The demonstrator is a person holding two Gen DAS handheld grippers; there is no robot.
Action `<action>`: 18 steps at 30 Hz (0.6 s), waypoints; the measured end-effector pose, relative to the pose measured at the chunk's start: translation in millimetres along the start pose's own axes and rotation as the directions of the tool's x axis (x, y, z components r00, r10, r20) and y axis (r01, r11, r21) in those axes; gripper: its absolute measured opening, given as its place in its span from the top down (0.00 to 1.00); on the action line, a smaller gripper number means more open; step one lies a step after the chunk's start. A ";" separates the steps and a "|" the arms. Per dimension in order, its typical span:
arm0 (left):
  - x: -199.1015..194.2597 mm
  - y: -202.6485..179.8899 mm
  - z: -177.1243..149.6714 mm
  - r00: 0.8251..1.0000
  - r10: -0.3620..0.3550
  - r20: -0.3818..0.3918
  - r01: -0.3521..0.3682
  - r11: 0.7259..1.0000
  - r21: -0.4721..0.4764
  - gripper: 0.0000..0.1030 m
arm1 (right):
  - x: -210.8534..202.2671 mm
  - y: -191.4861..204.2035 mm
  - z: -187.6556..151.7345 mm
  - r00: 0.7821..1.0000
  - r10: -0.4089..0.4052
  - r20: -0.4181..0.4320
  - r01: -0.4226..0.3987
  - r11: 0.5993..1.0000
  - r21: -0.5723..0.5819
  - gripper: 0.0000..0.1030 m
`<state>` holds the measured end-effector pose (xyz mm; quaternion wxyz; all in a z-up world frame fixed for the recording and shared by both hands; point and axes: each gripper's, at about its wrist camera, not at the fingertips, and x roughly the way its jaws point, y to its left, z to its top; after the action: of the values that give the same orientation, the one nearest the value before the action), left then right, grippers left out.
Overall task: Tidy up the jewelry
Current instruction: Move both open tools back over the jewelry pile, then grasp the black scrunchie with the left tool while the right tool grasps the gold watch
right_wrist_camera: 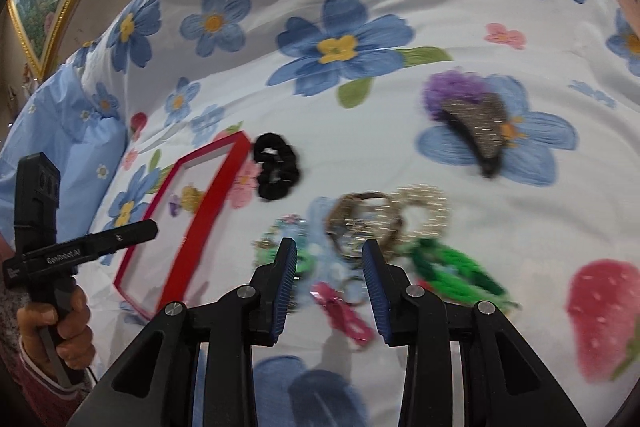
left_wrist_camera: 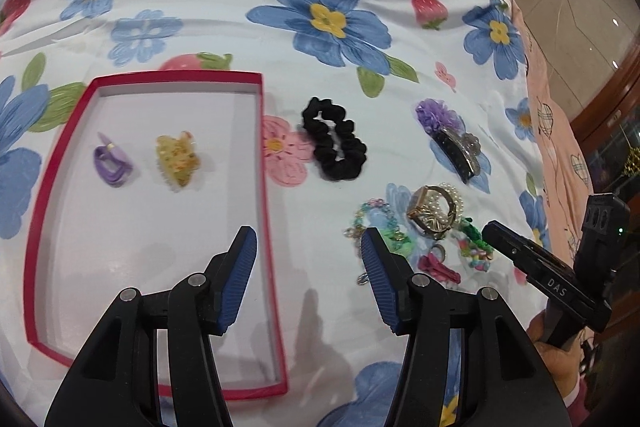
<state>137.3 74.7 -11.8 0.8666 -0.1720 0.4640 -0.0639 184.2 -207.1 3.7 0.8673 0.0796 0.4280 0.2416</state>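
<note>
progress partial: the red tray [left_wrist_camera: 262,147] on the flowered bedspread [left_wrist_camera: 224,39] holds only two pieces, a purple clip [left_wrist_camera: 112,161] and a yellow claw clip [left_wrist_camera: 178,159]. left outside on the bedspread are the black scrunchie [left_wrist_camera: 334,139], the glitter claw clip [left_wrist_camera: 456,143] by a purple flower piece and, nearer, a heap of bracelets and a watch [left_wrist_camera: 430,213]. left gripper [left_wrist_camera: 308,255] hangs at the tray's right rim and right gripper [right_wrist_camera: 329,267] above the heap, both with jaws apart and empty.
</note>
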 end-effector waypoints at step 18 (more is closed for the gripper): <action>72.3 -46.0 53.4 0.998 0.035 -0.053 -0.030 0.996 0.086 0.47 | 36.8 -20.5 9.5 0.997 -0.047 -0.064 0.046 0.999 -0.018 0.66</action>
<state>224.3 25.0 -24.7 0.8611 -0.1256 0.4871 -0.0741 217.9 -206.5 -23.3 0.8589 0.0548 0.4556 0.2274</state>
